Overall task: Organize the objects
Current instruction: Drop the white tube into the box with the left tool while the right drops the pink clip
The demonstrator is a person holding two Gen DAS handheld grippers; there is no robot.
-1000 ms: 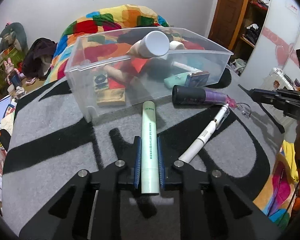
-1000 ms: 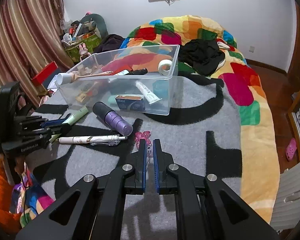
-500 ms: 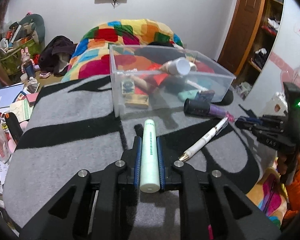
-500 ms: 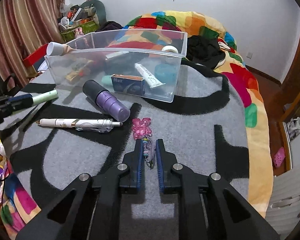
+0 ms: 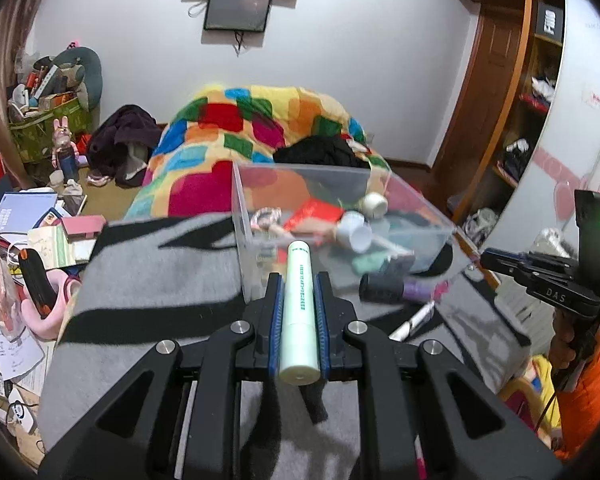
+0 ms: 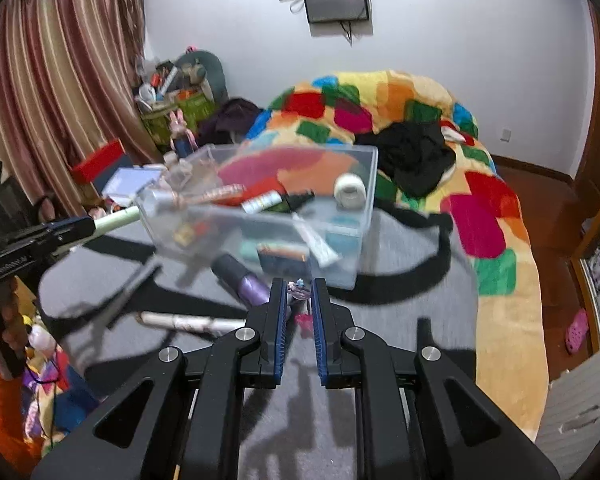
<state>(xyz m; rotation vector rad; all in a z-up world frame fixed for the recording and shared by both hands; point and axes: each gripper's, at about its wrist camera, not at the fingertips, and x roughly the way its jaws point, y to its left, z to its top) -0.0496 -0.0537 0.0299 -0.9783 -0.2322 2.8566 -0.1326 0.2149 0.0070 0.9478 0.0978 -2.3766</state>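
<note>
Left tongs [image 5: 299, 312] clamp the pale green tube [image 5: 299, 312] lengthwise, aimed at the clear bin [image 5: 260, 188] at twelve o'clock for dropping; right tongs [image 6: 299, 300] closing, seemingly pinching a pink charm [image 6: 303, 319].

1. A pale green tube [image 5: 300, 312] with green lettering is held off the grey-and-black blanket [image 5: 148, 280], its capped end toward the clear plastic bin [image 5: 240, 216].
2. The bin stands on the blanket near its far edge, holding a white tape roll [image 6: 350, 191], tubes and small boxes.
3. A purple bottle with a black cap [image 6: 240, 276] lies on its side just before the bin's near wall.
4. A white pen [image 6: 188, 322] lies flat nearer the blanket's near edge.
5. A small pink charm [image 6: 302, 308] hangs clear of the blanket.
</note>
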